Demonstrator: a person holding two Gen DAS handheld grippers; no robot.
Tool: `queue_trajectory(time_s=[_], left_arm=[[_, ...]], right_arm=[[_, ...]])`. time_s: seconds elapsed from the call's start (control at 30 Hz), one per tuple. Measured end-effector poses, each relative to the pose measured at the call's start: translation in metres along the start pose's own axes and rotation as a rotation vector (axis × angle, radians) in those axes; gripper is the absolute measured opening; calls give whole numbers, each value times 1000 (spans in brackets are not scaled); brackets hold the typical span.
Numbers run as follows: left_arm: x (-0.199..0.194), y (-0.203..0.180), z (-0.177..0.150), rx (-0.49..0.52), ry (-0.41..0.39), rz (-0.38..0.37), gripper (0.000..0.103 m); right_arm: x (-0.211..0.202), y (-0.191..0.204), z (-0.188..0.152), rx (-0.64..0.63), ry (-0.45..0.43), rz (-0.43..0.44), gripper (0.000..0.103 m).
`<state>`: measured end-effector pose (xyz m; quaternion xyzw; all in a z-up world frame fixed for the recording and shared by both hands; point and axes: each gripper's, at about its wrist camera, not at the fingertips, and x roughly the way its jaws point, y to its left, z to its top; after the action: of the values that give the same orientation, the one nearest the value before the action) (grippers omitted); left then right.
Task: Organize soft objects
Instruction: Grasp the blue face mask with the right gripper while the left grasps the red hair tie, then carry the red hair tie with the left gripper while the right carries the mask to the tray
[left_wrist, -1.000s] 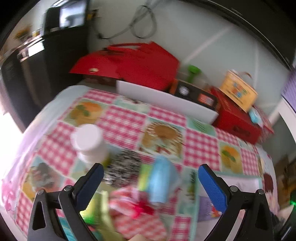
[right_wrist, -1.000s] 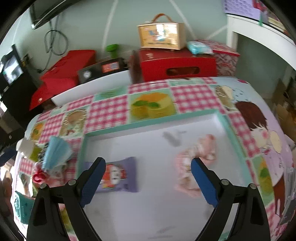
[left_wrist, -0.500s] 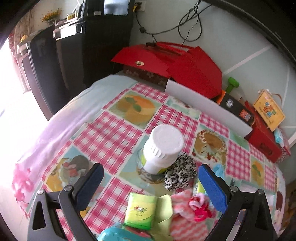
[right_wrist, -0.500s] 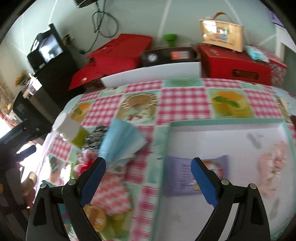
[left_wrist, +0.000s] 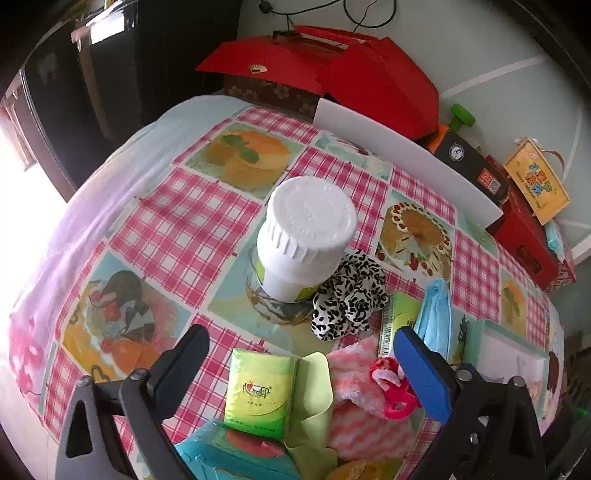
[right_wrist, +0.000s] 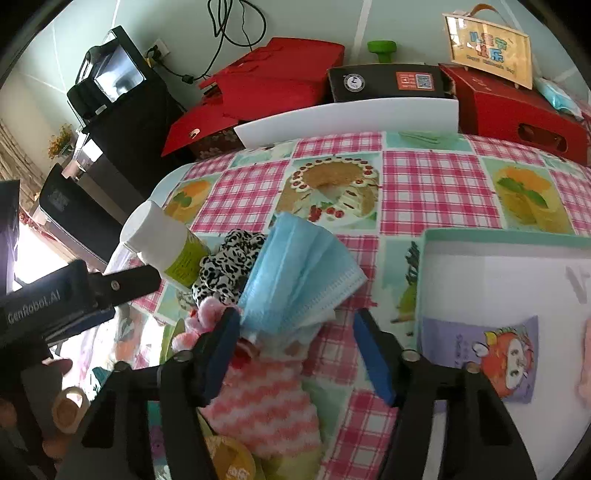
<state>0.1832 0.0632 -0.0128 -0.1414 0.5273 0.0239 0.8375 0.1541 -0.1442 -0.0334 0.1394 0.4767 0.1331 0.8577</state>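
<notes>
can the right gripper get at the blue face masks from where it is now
Probably yes. The right gripper is open, and the blue face masks lie just ahead of its fingers, on top of the pile with nothing over them. The pink striped cloth sits underneath and could get caught too.

I count two grippers, my left gripper (left_wrist: 299, 369) and my right gripper (right_wrist: 295, 350), both with jaws apart. On the near tablecloth sit one white-capped bottle (left_wrist: 304, 240), one leopard-print scrunchie (left_wrist: 347, 295), one blue face mask (right_wrist: 299, 277), one green tissue pack (left_wrist: 258, 395) and one pink-and-white striped fluffy cloth (right_wrist: 258, 410). To the right, one white tray (right_wrist: 498, 251) holds one purple cartoon packet (right_wrist: 484, 354).
</notes>
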Motion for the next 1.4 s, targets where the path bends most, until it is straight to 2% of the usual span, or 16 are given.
queue_trajectory(time_s=[0.07,0.23,0.3,0.43,0.57,0.83,0.93,1.0,1.07,1.23,1.4], left_arm=[[3,-1,0,-5,18,-13,86],[7,-3,0,7,36,-36,81],[6,-7,0,17,36,-40,81],[6,-12,-1,35,34,-59,75],[9,-19,-3,54,54,-100,58],[15,-41,-9,129,84,-153,49],[21,-46,-12,147,103,-154,39],[24,-48,-13,154,108,-155,36],[26,-50,-14,159,106,-157,28],[26,-50,-15,158,89,-155,23],[21,-48,-12,150,56,-161,22]], right_arm=[[5,1,1,6,8,15,54],[11,4,-1,2,14,42,38],[14,4,-1,4,17,57,25],[19,3,-3,12,28,82,11],[15,0,-3,23,21,92,10],[5,-14,-8,53,27,64,9],[3,-16,-9,54,26,60,9],[2,-16,-9,51,26,57,9],[1,-16,-10,50,26,56,9],[2,-17,-12,50,32,53,9],[-3,-17,-12,47,14,63,9]])
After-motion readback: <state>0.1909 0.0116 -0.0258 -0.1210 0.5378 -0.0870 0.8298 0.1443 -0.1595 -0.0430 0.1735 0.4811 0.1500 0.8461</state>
